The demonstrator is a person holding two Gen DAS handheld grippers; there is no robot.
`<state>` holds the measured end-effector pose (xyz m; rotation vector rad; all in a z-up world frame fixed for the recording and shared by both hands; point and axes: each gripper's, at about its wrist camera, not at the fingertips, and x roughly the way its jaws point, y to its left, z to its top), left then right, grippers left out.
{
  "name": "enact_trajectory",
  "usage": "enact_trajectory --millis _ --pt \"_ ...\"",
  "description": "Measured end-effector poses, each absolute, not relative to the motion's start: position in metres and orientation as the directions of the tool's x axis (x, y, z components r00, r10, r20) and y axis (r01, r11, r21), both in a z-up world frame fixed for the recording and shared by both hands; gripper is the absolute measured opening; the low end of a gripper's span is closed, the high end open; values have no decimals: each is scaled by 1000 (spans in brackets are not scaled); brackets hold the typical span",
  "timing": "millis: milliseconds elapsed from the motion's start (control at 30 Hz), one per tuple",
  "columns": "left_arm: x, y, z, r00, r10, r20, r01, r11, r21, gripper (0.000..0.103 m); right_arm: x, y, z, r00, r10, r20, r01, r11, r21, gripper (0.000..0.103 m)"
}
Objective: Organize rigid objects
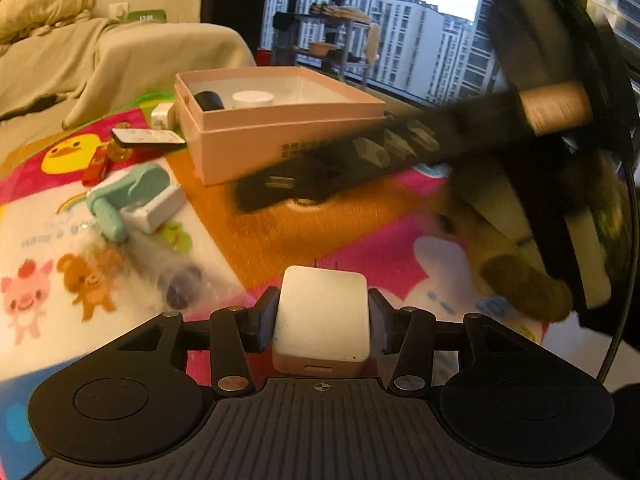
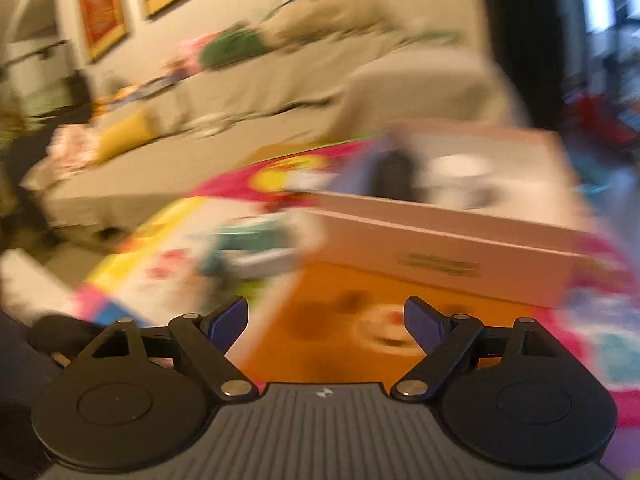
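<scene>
1. The step in hand looks like carrying: the left gripper [image 1: 322,312] holds a white charger block [image 1: 322,316], its two prongs pointing away toward the far side, lifted above the colourful play mat [image 1: 280,224].
2. The left fingers [image 1: 262,320] are partly closed, and both pads press the block's flat sides, so the grip is firm on the charger.
3. The goal, as I judge it, is the pink box [image 1: 288,128], which sits open on the mat, far and a little left of the block. A black item [image 1: 209,100] and a white round lid [image 1: 253,99] already lie inside it.
4. The next move calls for bringing the block forward over the near wall of the box, then spreading the fingers to drop it on the bare floor of the box, right of the lid.
5. The right gripper [image 2: 326,320] has its fingers spread wide with nothing between them; its view is badly blurred. In the left view it appears as a dark blurred bar reaching across in front of the box, so the two could cross paths.
6. Waiting on the mat at left: a teal roller in a white holder [image 1: 134,196], a small red toy [image 1: 96,168] and a dark flat card [image 1: 146,138].
</scene>
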<state>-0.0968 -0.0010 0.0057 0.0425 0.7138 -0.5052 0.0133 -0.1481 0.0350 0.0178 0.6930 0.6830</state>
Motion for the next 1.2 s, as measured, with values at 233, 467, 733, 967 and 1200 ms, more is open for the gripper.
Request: enact_trajectory --millis 233,467,733,967,1200 --pt "-107 8 4 636 -450 -628 468 871 -150 51 37 -64 36 366 626 -688 -687 681 253 62" --pt "-105 18 3 635 -473 -610 458 867 -196 51 35 -77 31 387 553 -738 -672 717 185 24" --pt "-98 31 5 680 -413 -606 366 907 -208 51 14 -159 35 506 435 -745 -566 819 93 22" --pt "-77 62 6 783 -153 -604 65 984 -166 51 -12 -155 52 614 452 -647 -610 792 -26 38" --pt "-75 78 4 801 -156 -578 24 973 -229 52 11 -88 44 702 438 -562 -596 793 -126 46"
